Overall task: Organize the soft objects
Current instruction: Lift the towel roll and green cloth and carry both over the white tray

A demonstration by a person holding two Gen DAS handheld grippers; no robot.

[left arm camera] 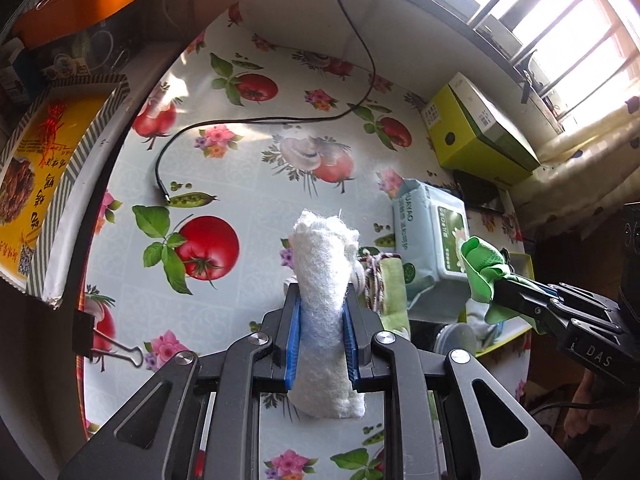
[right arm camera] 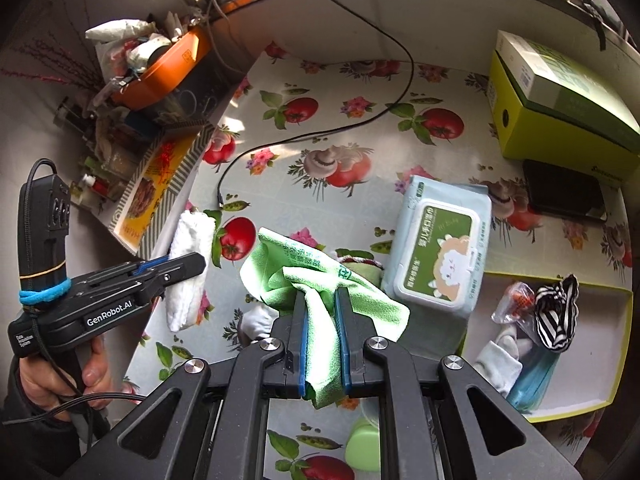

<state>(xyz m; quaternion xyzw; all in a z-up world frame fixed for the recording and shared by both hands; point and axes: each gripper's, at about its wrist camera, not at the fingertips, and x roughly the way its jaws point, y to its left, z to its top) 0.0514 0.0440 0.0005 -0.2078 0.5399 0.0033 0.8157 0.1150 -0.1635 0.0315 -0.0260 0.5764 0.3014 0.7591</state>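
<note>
My left gripper (left arm camera: 322,298) is shut on a rolled white towel (left arm camera: 325,256), which hangs above the tomato-print tablecloth (left arm camera: 248,148). In the right wrist view the same left gripper (right arm camera: 188,260) and white towel (right arm camera: 188,264) appear at the left, held by a person's hand (right arm camera: 52,376). My right gripper (right arm camera: 320,298) is shut on a crumpled green cloth (right arm camera: 296,276), lifted off the table. The green cloth (left arm camera: 482,266) also shows at the right of the left wrist view, in the right gripper (left arm camera: 500,284). A shallow yellow-rimmed tray (right arm camera: 592,372) at the lower right holds white socks (right arm camera: 500,360), a striped scrunchie (right arm camera: 556,316) and other small soft items.
A pack of wet wipes (right arm camera: 440,248) lies beside the tray, with a folded green cloth and yarn (left arm camera: 384,280) next to it. A green box (right arm camera: 560,104) and a black device (right arm camera: 564,192) stand at the back right. A black cable (left arm camera: 256,120) crosses the table. Clutter and an orange basin (right arm camera: 160,76) sit at the left.
</note>
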